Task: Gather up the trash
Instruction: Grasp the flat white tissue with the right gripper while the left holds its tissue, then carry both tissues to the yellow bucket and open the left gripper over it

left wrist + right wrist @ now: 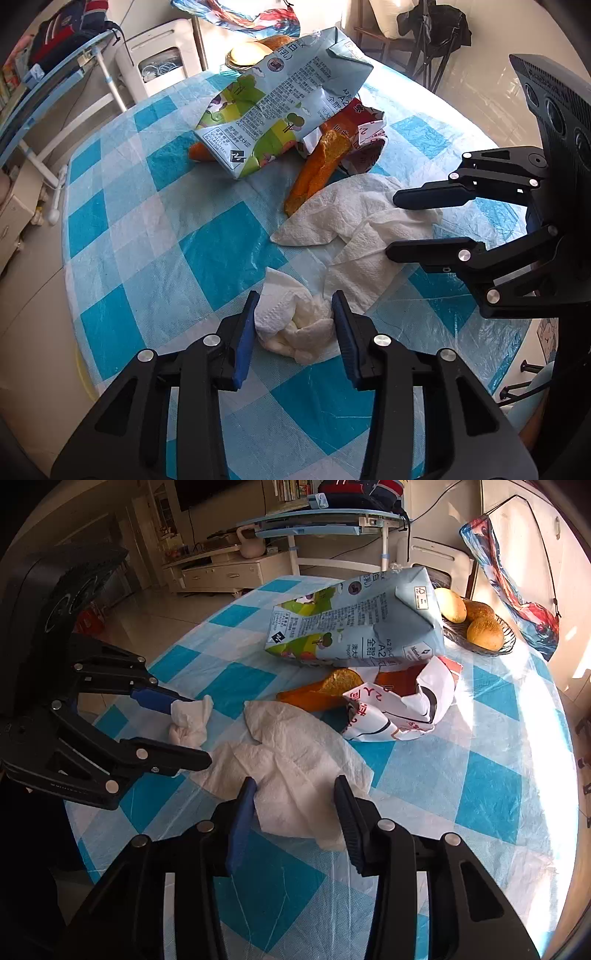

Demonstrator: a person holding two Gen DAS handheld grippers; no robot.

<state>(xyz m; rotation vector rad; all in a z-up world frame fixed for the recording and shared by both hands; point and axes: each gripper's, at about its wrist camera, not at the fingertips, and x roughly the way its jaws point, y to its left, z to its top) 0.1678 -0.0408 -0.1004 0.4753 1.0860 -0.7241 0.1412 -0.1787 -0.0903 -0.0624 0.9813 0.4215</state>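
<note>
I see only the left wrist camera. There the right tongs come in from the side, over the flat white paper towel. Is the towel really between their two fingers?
Observer: Yes. In the right wrist view the flat white paper towel lies on the table between both fingers of the right tongs. The fingers stand apart, and both tips are over the towel.
Operator: Thank you. What is the bright yellow shape behind the crushed carton?
Observer: Behind the crushed pale blue milk carton stands a dark wire basket. It holds three round yellow-brown pieces, which look like fruit.
</note>
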